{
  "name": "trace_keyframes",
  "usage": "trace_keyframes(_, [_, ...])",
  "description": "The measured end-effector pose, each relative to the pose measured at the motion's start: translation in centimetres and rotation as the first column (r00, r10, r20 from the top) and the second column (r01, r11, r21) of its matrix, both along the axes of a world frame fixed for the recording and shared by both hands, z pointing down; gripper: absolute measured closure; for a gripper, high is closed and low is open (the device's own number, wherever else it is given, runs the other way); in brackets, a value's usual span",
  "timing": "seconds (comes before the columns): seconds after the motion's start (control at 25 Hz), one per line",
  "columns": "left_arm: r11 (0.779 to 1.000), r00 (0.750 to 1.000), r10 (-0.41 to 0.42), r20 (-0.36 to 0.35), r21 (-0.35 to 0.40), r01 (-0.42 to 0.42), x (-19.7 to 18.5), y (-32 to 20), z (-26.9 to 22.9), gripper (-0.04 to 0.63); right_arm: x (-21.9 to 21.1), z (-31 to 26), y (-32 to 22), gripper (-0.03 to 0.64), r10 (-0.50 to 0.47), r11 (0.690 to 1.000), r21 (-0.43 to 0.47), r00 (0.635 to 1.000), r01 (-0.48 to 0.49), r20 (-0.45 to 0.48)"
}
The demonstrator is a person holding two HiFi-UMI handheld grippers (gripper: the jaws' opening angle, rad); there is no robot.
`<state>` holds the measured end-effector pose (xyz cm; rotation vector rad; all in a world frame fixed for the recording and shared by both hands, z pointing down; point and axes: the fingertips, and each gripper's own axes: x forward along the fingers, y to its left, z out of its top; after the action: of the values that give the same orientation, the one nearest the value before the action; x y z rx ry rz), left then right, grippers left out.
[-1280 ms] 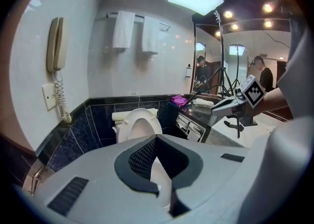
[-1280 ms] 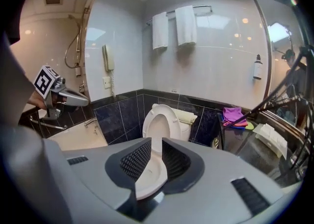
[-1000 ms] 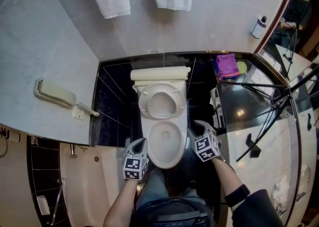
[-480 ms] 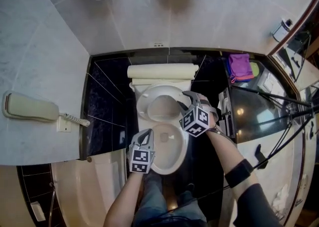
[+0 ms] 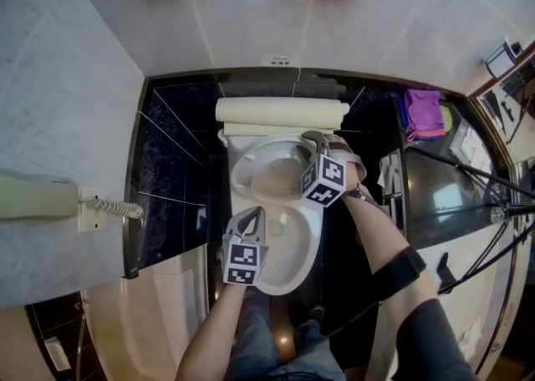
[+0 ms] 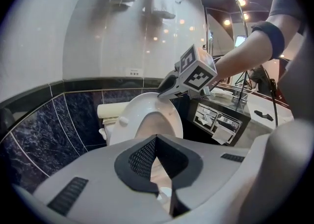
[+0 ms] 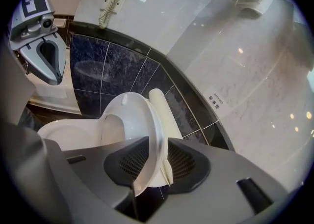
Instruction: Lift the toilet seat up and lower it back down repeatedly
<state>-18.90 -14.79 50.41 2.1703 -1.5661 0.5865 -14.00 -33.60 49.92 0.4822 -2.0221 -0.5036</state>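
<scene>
Newly at toilet seat (image 5: 239, 172), right gripper (image 5: 310, 144) closing

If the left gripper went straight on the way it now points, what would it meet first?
Most likely the raised seat. It points somewhat downward, though, so it might reach the bowl first; depth is unclear.

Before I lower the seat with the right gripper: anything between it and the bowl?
Yes, possibly: the left gripper hangs over the bowl's front-left rim, under the raised toilet seat's path. The right gripper's jaws have just been closing, with the seat's edge between them.
</scene>
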Motion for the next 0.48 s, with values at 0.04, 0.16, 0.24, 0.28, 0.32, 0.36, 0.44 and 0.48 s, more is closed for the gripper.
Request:
trace_keyframes(0.04, [1.000,1.000,0.002,-0.001,-0.001,-0.002,0.0,-0.1,0.2,0.598,0.0,0.4,-0.2,0.522,-0.004,1.000,0.000,1.000,0.004,-0.012])
trace_keyframes(0.16, [1.000,1.000,-0.001,-0.004,-0.006,0.001,-0.2,0.0,0.7,0.598,-0.1,0.6,-0.4,0.523,-0.013,1.000,0.004,1.000,0.013,-0.017])
trace_keyframes(0.24, [1.000,1.000,-0.007,-0.004,-0.015,0.007,-0.3,0.3,1.1,0.598,-0.2,0.5,-0.3,0.526,-0.012,1.000,0.007,1.000,0.012,-0.019])
trace_keyframes(0.28, [1.000,1.000,-0.009,-0.003,-0.021,0.009,-0.3,0.4,1.3,0.598,-0.2,0.5,-0.2,0.528,-0.009,1.000,0.009,1.000,0.009,-0.021])
trace_keyframes(0.32, [1.000,1.000,-0.011,-0.004,-0.025,0.011,-0.2,0.5,1.4,0.598,-0.1,0.4,-0.1,0.529,-0.004,1.000,0.012,1.000,0.004,-0.025])
trace_keyframes(0.36, [0.999,1.000,-0.013,-0.005,-0.029,0.013,-0.1,0.7,1.6,0.598,0.0,0.4,0.1,0.529,-0.001,1.000,0.016,1.000,0.001,-0.031])
trace_keyframes(0.44, [0.999,1.000,-0.015,-0.007,-0.035,0.015,0.1,0.9,1.8,0.598,0.1,0.2,0.7,0.529,0.001,1.000,0.019,0.999,-0.001,-0.034])
trace_keyframes(0.48, [0.999,1.000,-0.017,-0.007,-0.038,0.016,0.2,1.1,1.9,0.598,0.2,0.1,1.1,0.529,-0.001,1.000,0.018,1.000,0.001,-0.031])
